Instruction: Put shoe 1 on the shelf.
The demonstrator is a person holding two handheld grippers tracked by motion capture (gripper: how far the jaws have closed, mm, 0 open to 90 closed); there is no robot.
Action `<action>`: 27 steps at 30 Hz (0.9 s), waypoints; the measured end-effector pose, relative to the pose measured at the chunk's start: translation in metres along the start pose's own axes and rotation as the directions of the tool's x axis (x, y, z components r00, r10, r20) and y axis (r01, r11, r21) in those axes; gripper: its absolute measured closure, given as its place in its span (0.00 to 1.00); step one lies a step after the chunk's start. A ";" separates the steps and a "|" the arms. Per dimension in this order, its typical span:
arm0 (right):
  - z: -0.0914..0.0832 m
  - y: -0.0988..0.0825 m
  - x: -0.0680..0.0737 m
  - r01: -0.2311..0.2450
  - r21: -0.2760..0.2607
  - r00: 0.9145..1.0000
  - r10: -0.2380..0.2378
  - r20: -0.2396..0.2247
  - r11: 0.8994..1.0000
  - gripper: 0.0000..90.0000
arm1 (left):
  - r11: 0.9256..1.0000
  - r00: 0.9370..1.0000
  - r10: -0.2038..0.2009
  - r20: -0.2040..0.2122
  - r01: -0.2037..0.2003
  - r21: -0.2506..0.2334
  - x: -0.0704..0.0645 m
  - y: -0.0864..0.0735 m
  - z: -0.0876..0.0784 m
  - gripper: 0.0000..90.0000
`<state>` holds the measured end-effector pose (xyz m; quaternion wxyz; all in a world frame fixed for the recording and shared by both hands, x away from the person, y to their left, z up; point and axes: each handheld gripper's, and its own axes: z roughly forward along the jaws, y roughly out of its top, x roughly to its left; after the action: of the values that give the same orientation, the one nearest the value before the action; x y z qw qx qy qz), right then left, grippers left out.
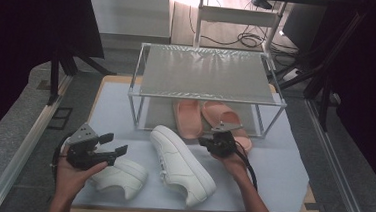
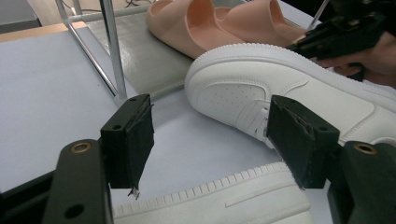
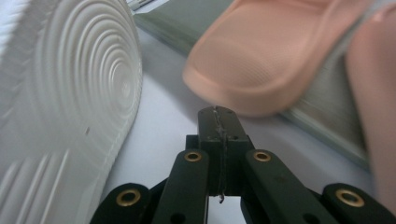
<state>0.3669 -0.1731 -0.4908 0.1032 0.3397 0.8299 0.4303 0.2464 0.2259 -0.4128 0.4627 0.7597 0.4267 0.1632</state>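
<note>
Two white sneakers lie on the pale mat [image 1: 113,112]. The nearer sneaker [image 1: 120,175] [image 2: 219,203] sits just below my left gripper [image 1: 114,144] [image 2: 212,140], which is open with nothing between its pads. The other sneaker [image 1: 184,167] [image 2: 243,86] lies tipped on its side, its ribbed sole [image 3: 70,93] turned toward my right gripper [image 1: 204,141] [image 3: 219,116]. That gripper is shut with nothing in it, between the sneaker's sole and a pink slide [image 3: 266,60]. The two pink slides [image 1: 187,117] [image 1: 225,117] [image 2: 196,23] rest side by side under the rack.
A metal-framed rack [image 1: 203,72] with a frosted top shelf stands at the back of the mat; one of its legs [image 2: 112,51] rises ahead of the left gripper. Open mat lies to the rack's left and at the right front. Cables lie on the floor beyond the table.
</note>
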 end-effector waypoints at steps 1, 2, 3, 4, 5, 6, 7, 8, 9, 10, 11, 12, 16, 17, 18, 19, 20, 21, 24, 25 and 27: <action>-0.006 -0.003 -0.001 -0.001 0.000 1.000 0.001 0.005 1.000 1.00 | 1.000 1.000 -0.002 0.000 0.002 0.000 0.000 0.000 0.000 0.36; -0.018 -0.009 -0.003 -0.003 -0.001 1.000 0.003 0.019 1.000 1.00 | 1.000 1.000 0.001 0.002 -0.002 0.001 0.000 0.000 0.000 0.36; -0.023 -0.011 -0.005 -0.003 0.000 1.000 0.003 0.024 1.000 1.00 | 1.000 1.000 0.002 0.002 -0.002 0.002 -0.001 0.000 0.000 0.36; -0.023 -0.011 -0.005 -0.003 0.000 1.000 0.003 0.024 1.000 1.00 | 1.000 1.000 0.003 0.003 -0.003 0.002 -0.001 0.000 0.000 0.36; -0.030 -0.015 -0.006 -0.004 -0.002 0.999 0.004 0.034 1.000 1.00 | 1.000 1.000 0.004 0.004 -0.004 0.002 -0.001 0.000 0.001 0.36; -0.041 -0.021 -0.009 -0.010 -0.009 0.999 0.010 0.048 1.000 1.00 | 1.000 1.000 0.003 0.003 -0.003 0.004 -0.001 0.001 0.001 0.36; -0.054 -0.028 -0.013 -0.016 -0.011 0.998 0.016 0.066 1.000 1.00 | 1.000 1.000 0.004 0.004 -0.004 0.005 -0.002 0.001 0.002 0.36; -0.061 -0.032 -0.016 -0.022 -0.009 0.997 0.022 0.080 1.000 1.00 | 1.000 1.000 0.005 0.005 -0.005 0.006 -0.002 0.001 0.002 0.36; -0.061 -0.032 -0.016 -0.022 -0.009 0.997 0.022 0.080 1.000 1.00 | 1.000 1.000 0.005 0.005 -0.005 0.006 -0.002 0.001 0.002 0.36; -0.068 -0.038 -0.020 -0.029 -0.009 0.995 0.029 0.094 1.000 1.00 | 1.000 1.000 0.005 0.005 -0.005 0.005 -0.002 0.001 0.002 0.36; -0.074 -0.043 -0.024 -0.039 -0.009 0.994 0.040 0.104 0.999 1.00 | 1.000 1.000 0.005 0.005 -0.005 0.005 -0.002 0.001 0.002 0.36; -0.081 -0.048 -0.029 -0.052 -0.013 0.992 0.053 0.115 0.999 1.00 | 1.000 1.000 0.006 0.004 -0.006 0.005 -0.002 0.001 0.002 0.36; -0.104 -0.067 -0.044 -0.100 -0.023 0.984 0.102 0.143 0.995 1.00 | 1.000 1.000 0.008 0.006 -0.008 0.009 -0.003 0.001 0.004 0.36; -0.108 -0.071 -0.047 -0.109 -0.023 0.984 0.111 0.142 0.994 1.00 | 1.000 1.000 0.009 0.006 -0.009 0.011 -0.003 0.001 0.004 0.36; -0.112 -0.074 -0.050 -0.114 -0.019 0.982 0.115 0.147 0.993 1.00 | 1.000 1.000 0.009 0.007 -0.009 0.011 -0.003 0.001 0.005 0.36; -0.114 -0.077 -0.052 -0.119 -0.013 0.979 0.120 0.162 0.993 1.00 | 1.000 1.000 0.008 0.009 -0.009 0.013 -0.004 0.001 0.005 0.36; -0.116 -0.080 -0.055 -0.124 -0.009 0.977 0.124 0.172 0.992 1.00 | 1.000 1.000 0.010 0.009 -0.010 0.014 -0.004 0.001 0.006 0.36; -0.116 -0.082 -0.059 -0.134 -0.008 0.975 0.134 0.178 0.991 1.00 | 1.000 1.000 0.011 0.010 -0.011 0.017 -0.004 0.001 0.007 0.36; -0.112 -0.083 -0.067 -0.148 -0.003 0.969 0.146 0.198 0.989 1.00 | 1.000 1.000 0.013 0.012 -0.014 0.019 -0.005 0.002 0.008 0.36; -0.108 -0.081 -0.070 -0.150 -0.001 0.969 0.147 0.201 0.989 1.00 | 1.000 1.000 0.013 0.012 -0.013 0.019 -0.005 0.002 0.007 0.36; -0.106 -0.079 -0.071 -0.147 0.000 0.969 0.144 0.202 0.989 1.00 | 1.000 1.000 0.010 0.010 -0.010 0.014 -0.004 0.002 0.006 0.36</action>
<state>0.3329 -0.3192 -0.4966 0.1525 0.4421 0.7912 0.3940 0.2486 0.2189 -0.4139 0.4587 0.7657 0.4220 0.1589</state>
